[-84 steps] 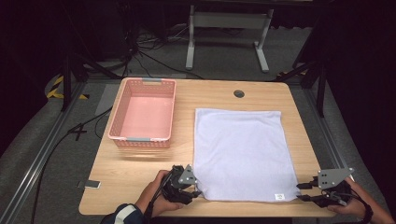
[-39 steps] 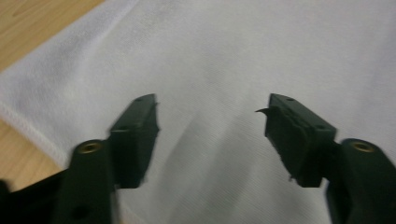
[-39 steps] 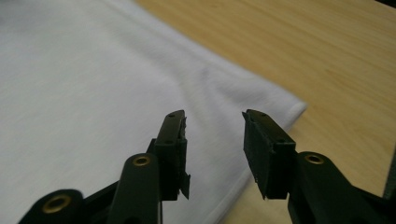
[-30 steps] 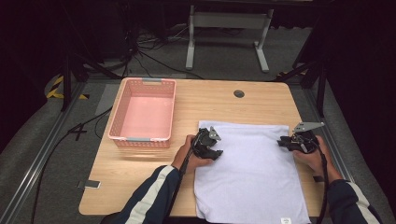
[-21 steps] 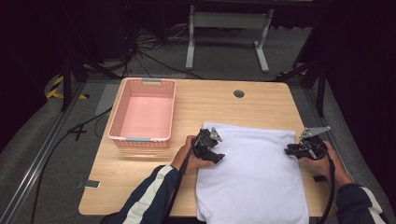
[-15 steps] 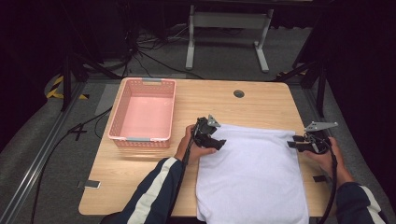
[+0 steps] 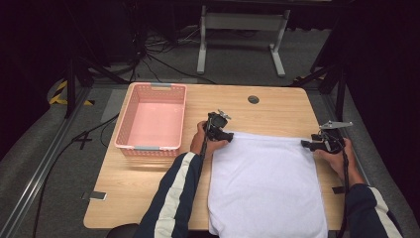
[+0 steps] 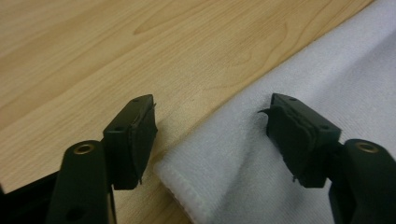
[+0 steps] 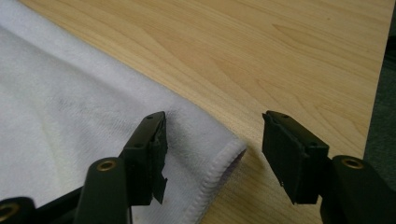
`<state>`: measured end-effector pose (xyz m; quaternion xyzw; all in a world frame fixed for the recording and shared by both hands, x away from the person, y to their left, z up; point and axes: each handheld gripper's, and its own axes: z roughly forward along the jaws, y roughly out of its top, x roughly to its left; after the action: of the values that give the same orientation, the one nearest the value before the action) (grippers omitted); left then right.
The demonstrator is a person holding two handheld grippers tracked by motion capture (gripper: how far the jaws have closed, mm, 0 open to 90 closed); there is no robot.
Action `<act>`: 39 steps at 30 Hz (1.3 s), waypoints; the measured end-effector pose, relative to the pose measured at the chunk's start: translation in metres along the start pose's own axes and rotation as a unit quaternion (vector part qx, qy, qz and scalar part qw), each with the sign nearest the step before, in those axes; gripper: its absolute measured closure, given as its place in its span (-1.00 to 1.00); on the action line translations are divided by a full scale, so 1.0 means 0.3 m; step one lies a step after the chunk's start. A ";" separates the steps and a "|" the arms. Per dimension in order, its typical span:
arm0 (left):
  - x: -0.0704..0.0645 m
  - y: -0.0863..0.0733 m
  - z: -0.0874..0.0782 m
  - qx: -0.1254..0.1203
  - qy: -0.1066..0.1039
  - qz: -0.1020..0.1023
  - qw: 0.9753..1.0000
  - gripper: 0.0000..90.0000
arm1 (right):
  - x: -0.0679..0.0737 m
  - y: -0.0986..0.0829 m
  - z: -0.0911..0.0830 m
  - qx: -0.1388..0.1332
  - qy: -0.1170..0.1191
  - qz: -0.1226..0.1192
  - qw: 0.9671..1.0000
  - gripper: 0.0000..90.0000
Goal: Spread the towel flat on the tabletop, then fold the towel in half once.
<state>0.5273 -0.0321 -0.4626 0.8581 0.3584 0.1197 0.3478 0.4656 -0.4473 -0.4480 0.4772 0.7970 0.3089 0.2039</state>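
Jaws were spread wide on both grippers, nothing gripped between them. From the high view, the left gripper [image 7: 218, 130] sat at the far left corner of the white towel [image 7: 265, 183], and the right gripper [image 7: 323, 143] at the far right corner. The towel lay flat on the light wood worktop [image 7: 277, 109], its near edge running out of view. A pink basket [image 7: 151, 122] stood left of it, well apart. Dark grey floor, cables and a metal stand [image 7: 241, 29] behind. In the left gripper view, the towel corner [image 8: 187, 179] lay between the open jaws on the wood grain. In the right gripper view, same deal: hemmed corner [image 9: 224, 158] between the gaping jaws, touching neither.
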 end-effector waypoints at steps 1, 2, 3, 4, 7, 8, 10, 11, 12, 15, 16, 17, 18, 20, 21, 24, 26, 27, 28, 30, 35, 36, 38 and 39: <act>0.002 -0.002 0.000 -0.001 -0.002 0.003 1.000 -0.33 | -0.005 -0.002 0.006 0.003 0.005 0.002 1.000 -0.13; 0.004 -0.005 0.000 -0.003 -0.005 0.003 1.000 -0.33 | -0.008 -0.005 0.007 0.002 0.010 0.008 1.000 -0.13; 0.004 -0.006 -0.003 -0.002 -0.005 0.004 1.000 -0.33 | -0.013 -0.007 0.008 0.000 0.015 0.008 1.000 -0.09; 0.004 -0.006 -0.003 -0.002 -0.005 0.004 1.000 -0.32 | -0.013 -0.007 0.008 0.000 0.015 0.008 1.000 -0.09; 0.006 -0.007 -0.009 -0.007 -0.030 0.023 0.999 -0.02 | -0.008 -0.005 0.005 -0.001 0.035 -0.006 0.999 0.30; 0.006 -0.006 -0.013 -0.002 -0.038 0.028 0.999 0.17 | -0.004 -0.003 0.004 0.001 0.046 -0.011 0.999 0.48; 0.007 -0.005 -0.018 0.003 -0.059 0.029 0.998 0.53 | 0.003 0.001 0.004 0.005 0.059 -0.011 0.998 0.67; 0.007 -0.007 -0.016 -0.002 -0.062 0.024 0.998 0.66 | 0.004 0.000 0.004 0.005 0.063 -0.012 0.998 0.72; 0.006 -0.007 -0.016 -0.002 -0.065 0.022 0.998 0.74 | 0.004 -0.001 0.003 0.006 0.064 -0.011 0.998 0.75; 0.001 -0.004 -0.017 -0.004 -0.053 0.022 0.998 0.83 | 0.006 -0.003 0.000 0.005 0.064 -0.006 0.998 0.80; -0.003 -0.001 -0.018 -0.003 -0.050 0.022 0.998 0.83 | 0.007 -0.004 -0.001 0.004 0.062 -0.008 0.998 0.81; -0.005 0.004 -0.020 0.001 -0.048 0.028 0.998 0.83 | 0.007 -0.003 -0.002 0.004 0.061 -0.008 0.998 0.81; -0.009 0.009 -0.020 -0.010 -0.040 0.027 0.999 0.83 | 0.007 -0.002 -0.003 0.004 0.058 -0.010 0.998 0.82; -0.003 0.027 -0.033 -0.027 -0.035 0.023 0.999 0.84 | 0.005 0.001 -0.003 -0.004 0.050 -0.014 0.999 0.83; -0.001 0.038 -0.042 -0.033 -0.031 0.016 0.999 0.83 | 0.002 0.003 -0.004 -0.010 0.047 -0.014 0.999 0.83; -0.001 0.061 -0.054 -0.038 -0.011 0.011 0.999 0.77 | 0.001 0.013 -0.011 -0.026 0.035 -0.015 0.999 0.83; -0.003 0.066 -0.069 -0.038 -0.007 0.010 0.999 0.77 | 0.003 0.022 -0.018 -0.037 0.033 -0.016 0.999 0.83; -0.003 0.064 -0.074 -0.044 -0.009 0.014 0.999 0.79 | 0.006 0.026 -0.025 -0.042 0.030 -0.018 0.999 0.83; -0.009 0.062 -0.081 -0.047 -0.006 0.014 0.999 0.81 | 0.008 0.029 -0.033 -0.049 0.032 -0.018 0.998 0.83; -0.021 0.059 -0.102 -0.050 -0.005 0.028 0.998 0.81 | 0.010 0.032 -0.053 -0.060 0.036 -0.017 0.997 0.83; -0.087 0.037 -0.188 -0.076 -0.031 0.060 0.995 0.85 | 0.035 0.024 -0.135 -0.088 0.065 -0.033 0.993 0.83; -0.102 0.027 -0.206 -0.078 -0.037 0.073 0.994 0.85 | 0.044 0.021 -0.157 -0.095 0.078 -0.043 0.991 0.83; -0.133 0.006 -0.251 -0.077 -0.051 0.095 0.991 0.85 | 0.065 0.009 -0.206 -0.107 0.093 -0.057 0.988 0.83; -0.140 -0.001 -0.269 -0.083 -0.055 0.102 0.990 0.86 | 0.074 0.003 -0.226 -0.111 0.103 -0.063 0.986 0.83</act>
<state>0.4605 -0.0202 -0.4021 0.8634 0.2380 0.1367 0.4233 0.4140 -0.4473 -0.3988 0.3658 0.8030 0.4299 0.1913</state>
